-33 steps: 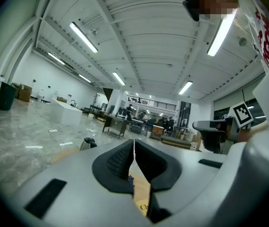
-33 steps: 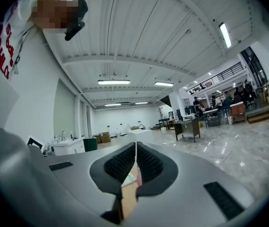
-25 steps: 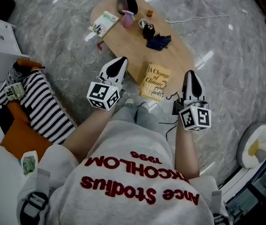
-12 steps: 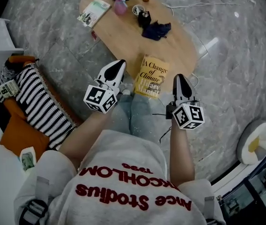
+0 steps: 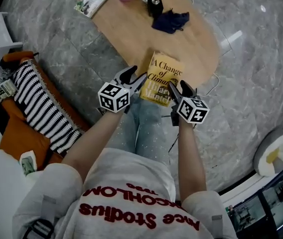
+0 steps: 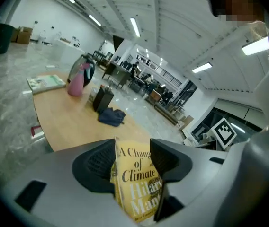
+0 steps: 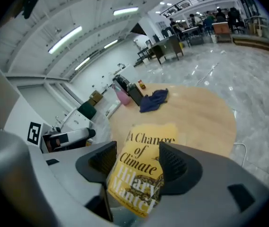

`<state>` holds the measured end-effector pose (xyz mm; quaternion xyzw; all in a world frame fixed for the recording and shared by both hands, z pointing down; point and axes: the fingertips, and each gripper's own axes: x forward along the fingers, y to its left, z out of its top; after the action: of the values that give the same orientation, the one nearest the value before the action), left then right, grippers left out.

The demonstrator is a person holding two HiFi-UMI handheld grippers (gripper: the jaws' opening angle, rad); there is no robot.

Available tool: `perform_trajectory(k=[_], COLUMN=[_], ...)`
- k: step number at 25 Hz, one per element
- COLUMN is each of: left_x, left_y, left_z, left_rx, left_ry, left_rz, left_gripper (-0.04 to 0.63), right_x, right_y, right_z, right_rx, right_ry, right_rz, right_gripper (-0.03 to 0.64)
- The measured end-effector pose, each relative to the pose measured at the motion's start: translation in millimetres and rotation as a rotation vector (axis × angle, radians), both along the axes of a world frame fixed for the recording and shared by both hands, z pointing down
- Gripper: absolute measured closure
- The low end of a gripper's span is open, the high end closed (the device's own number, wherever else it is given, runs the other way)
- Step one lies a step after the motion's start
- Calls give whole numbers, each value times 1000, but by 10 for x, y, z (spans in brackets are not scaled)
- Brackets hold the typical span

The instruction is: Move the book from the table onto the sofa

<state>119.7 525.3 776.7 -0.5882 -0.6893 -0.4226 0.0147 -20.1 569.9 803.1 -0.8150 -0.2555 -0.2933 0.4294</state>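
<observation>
A: Seen from above, where is the yellow paperback book (image 5: 161, 77)?

B: It lies flat and cover up at the near end of the oval light wooden table (image 5: 131, 31), just beyond the person's knees. The left gripper (image 5: 135, 76) is at its left edge. The right gripper (image 5: 179, 87) is at its near right corner.

A: Has either one got hold of it?

B: No. Both pairs of jaws have just been opening and stand wide. Each gripper view shows the cover framed between the ribbed pads, with nothing clamped. Whether a pad brushes an edge, I cannot tell.

A: What does only the head view give?

B: A black-and-white striped throw (image 5: 42, 108) and an orange cushion (image 5: 17, 138) off to the left, well apart from the table.

A: And the gripper views?

B: The left gripper view shows a pink bottle (image 6: 76, 82) whole at the table's far end, beyond a crumpled dark blue cloth (image 6: 112, 117). Overhead, the frame edge cuts that bottle. The right gripper view also takes in the left gripper at its left side.
</observation>
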Motion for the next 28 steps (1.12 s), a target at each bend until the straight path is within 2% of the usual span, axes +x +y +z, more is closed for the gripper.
perform_trajectory(k=[5, 8, 13, 16, 21, 28], left_x=[-190, -302, -461, -489, -505, -542], left_y=[6, 20, 102, 117, 130, 130], left_z=[757, 1054, 1295, 1335, 1329, 1052], left_rx=[185, 251, 298, 312, 324, 283], left_ry=[-29, -61, -140, -128, -89, -22], left_rz=[55, 71, 29, 30, 32, 37], left_gripper=[340, 339, 339, 341, 348, 353], right_x=[-119, -155, -149, -137, -154, -195], right_y=[3, -17, -113, -198, -185, -189], right_z=[620, 836, 983, 1049, 1052, 828], right_rx=[66, 91, 142, 128, 100, 56], right_ry=[-102, -134, -125, -156, -165, -152], right_rz=[-7, -19, -33, -78, -71, -53], right_gripper=[318, 314, 316, 328, 345, 354])
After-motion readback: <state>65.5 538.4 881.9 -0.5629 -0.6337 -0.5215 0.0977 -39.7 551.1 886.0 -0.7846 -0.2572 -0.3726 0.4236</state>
